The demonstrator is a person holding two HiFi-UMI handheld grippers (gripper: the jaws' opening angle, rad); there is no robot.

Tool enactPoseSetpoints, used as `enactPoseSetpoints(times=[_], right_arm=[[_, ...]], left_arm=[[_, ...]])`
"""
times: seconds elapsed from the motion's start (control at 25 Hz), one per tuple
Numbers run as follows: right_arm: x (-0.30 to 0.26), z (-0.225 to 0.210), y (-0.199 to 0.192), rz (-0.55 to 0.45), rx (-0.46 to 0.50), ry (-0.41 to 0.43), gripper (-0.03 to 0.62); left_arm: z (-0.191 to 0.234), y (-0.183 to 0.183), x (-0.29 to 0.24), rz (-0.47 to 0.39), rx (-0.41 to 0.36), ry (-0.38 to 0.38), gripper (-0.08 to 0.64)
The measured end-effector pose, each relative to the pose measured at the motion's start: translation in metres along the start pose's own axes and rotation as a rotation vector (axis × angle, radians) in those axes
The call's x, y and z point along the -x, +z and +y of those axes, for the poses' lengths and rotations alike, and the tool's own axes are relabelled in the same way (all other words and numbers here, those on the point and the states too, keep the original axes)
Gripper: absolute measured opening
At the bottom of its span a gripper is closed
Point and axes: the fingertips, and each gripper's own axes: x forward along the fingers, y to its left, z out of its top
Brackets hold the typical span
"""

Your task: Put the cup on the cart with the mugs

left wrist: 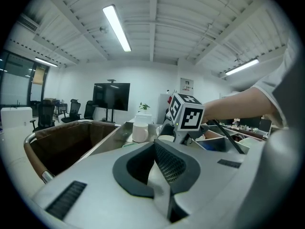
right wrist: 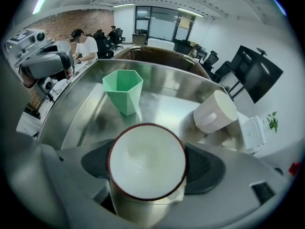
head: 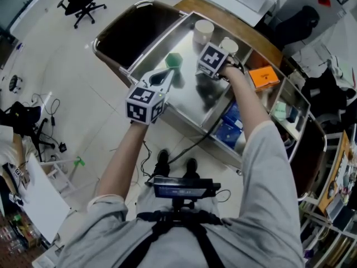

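A cream cup with a dark red rim (right wrist: 147, 163) sits between the jaws of my right gripper (right wrist: 147, 173), which is shut on it. In the head view this cup (head: 228, 46) hangs over the far right part of the cart's steel top tray (head: 192, 102), just past the right gripper (head: 222, 53). A white mug (right wrist: 215, 111) lies close beyond it, also visible as a mug (head: 203, 31) at the tray's far edge. A green faceted cup (right wrist: 123, 90) stands upright further left. My left gripper (head: 166, 76) hovers near the green cup (head: 174, 60), shut and empty.
A brown-lined bin (head: 127, 33) hangs at the cart's left end. An orange box (head: 263, 76) and blue packets (head: 228, 124) lie in shelves to the right. A wooden tabletop (head: 240, 24) runs behind the cart. Cables (head: 42, 108) trail on the floor at left.
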Motion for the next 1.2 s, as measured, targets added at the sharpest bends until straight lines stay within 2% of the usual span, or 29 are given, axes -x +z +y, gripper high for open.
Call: enactPoseSetpoints(times=[0.08, 0.4, 0.56, 0.76, 0.88, 1.04, 1.2], right_arm=[[0.001, -0.001, -0.005, 0.026, 0.013, -0.014, 0.423], [-0.003, 0.004, -0.001, -0.034, -0.019, 0.030, 0.433], [0.000, 0.010, 0.009, -0.061, 0.001, 0.043, 0.466], [0.006, 0.007, 0.010, -0.066, -0.014, 0.029, 0.466], [0.015, 0.003, 0.008, -0.047, -0.012, -0.016, 0.466], [0.031, 0.017, 0.024, -0.124, -0.012, 0.010, 0.466], [0.053, 0.024, 0.023, -0.132, -0.046, -0.031, 0.466]], left_arm=[[0.002, -0.002, -0.001, 0.003, 0.003, 0.002, 0.003], [0.004, -0.008, -0.003, 0.009, 0.013, 0.000, 0.003], [0.005, -0.007, 0.000, 0.006, 0.014, 0.003, 0.003], [0.009, -0.007, 0.003, -0.001, 0.015, 0.006, 0.003], [0.011, -0.004, 0.007, -0.007, 0.014, 0.002, 0.003], [0.012, -0.001, 0.013, -0.019, 0.003, -0.011, 0.003], [0.013, 0.000, 0.020, -0.013, -0.015, -0.036, 0.003]])
